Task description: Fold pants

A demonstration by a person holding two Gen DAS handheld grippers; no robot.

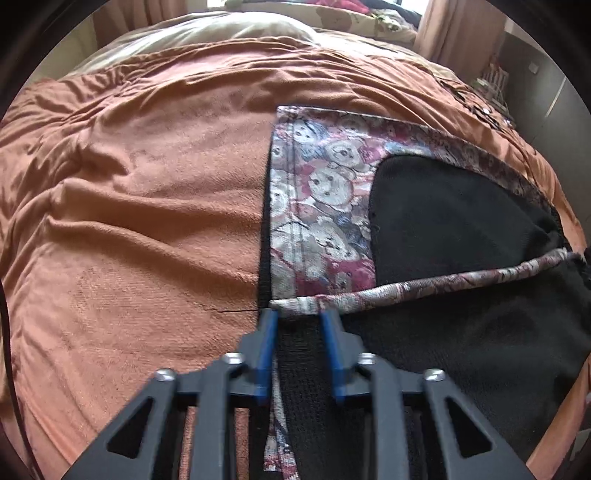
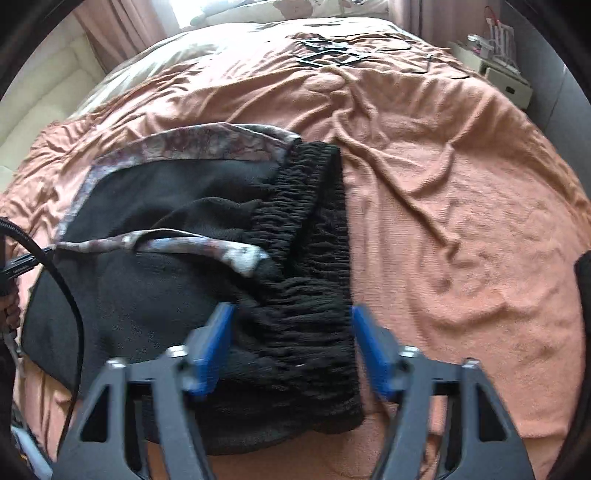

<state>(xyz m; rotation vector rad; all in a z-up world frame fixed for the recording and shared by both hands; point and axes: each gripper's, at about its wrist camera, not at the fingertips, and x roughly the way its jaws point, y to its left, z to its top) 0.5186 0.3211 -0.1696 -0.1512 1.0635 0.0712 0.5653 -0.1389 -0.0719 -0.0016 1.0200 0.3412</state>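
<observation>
The pants [image 1: 443, 206] lie on the orange bedspread [image 1: 147, 221], black inside with a teddy-bear print outside, partly folded over themselves. My left gripper [image 1: 299, 314] is narrowly open, its blue fingertips either side of a rolled printed edge [image 1: 406, 288] at the pants' left side. In the right wrist view the pants [image 2: 166, 288] show their black gathered waistband [image 2: 314, 258]. My right gripper [image 2: 291, 317] is wide open, its jaws straddling the waistband just above it.
Pillows [image 1: 229, 29] lie at the bed's head. Black flat items [image 2: 332, 51] sit on the far bedspread. A bedside shelf [image 2: 495, 62] stands at the far right. A black cable [image 2: 66, 295] crosses the left of the right wrist view.
</observation>
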